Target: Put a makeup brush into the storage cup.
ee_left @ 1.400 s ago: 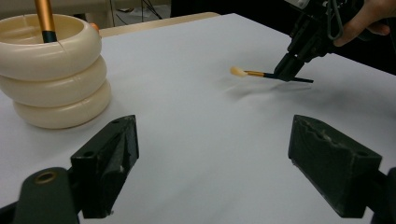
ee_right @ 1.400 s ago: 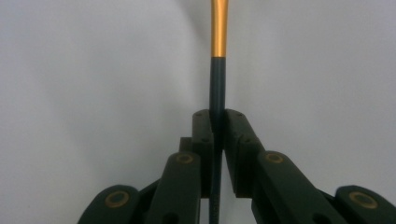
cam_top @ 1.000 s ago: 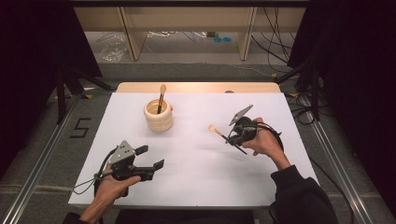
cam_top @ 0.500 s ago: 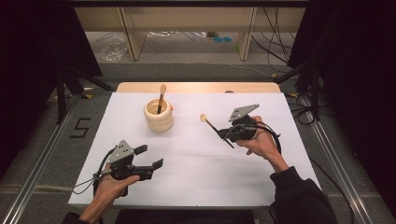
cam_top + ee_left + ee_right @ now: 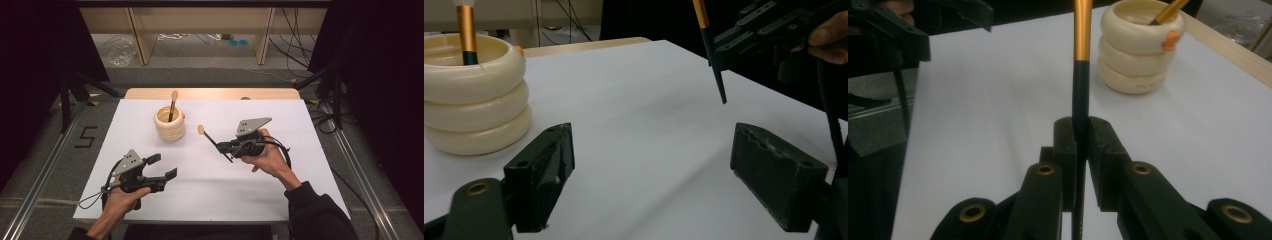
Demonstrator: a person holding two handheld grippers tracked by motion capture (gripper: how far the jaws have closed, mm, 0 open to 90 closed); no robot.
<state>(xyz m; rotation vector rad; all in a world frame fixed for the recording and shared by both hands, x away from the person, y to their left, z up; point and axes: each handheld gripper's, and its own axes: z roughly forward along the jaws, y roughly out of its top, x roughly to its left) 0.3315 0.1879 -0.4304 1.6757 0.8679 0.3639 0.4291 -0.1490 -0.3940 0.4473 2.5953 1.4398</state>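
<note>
The white rectangular tabletop [image 5: 210,200], with a strip of pale wood along its far edge, carries everything here. Toward its far left-of-centre part stands a cream-coloured ringed holder shaped like three stacked rings [image 5: 169,124], with a small orange knob on its side in the right gripper view; a brush with an orange-and-dark handle [image 5: 172,106] leans inside it, its pale tip above the rim.

The right hand-held gripper [image 5: 227,148] is raised over the right half of the tabletop, carried by the person's right hand [image 5: 267,157], with its grey three-cornered plate on top. Its jaws are closed tight on a second slim brush with an orange upper handle and a dark blue pointed lower end [image 5: 214,143]. In the right gripper view the dark part of the handle is pinched between the two black pads and the orange part rises straight ahead of them. In the high view this brush slants up and to the left, its pale round tip near the holder yet clear of it, off the tabletop.

The left hand-held gripper [image 5: 165,167] sits low at the near left, held by the left hand [image 5: 122,197]. Its jaws stand wide apart with nothing between them, only bare tabletop.
</note>
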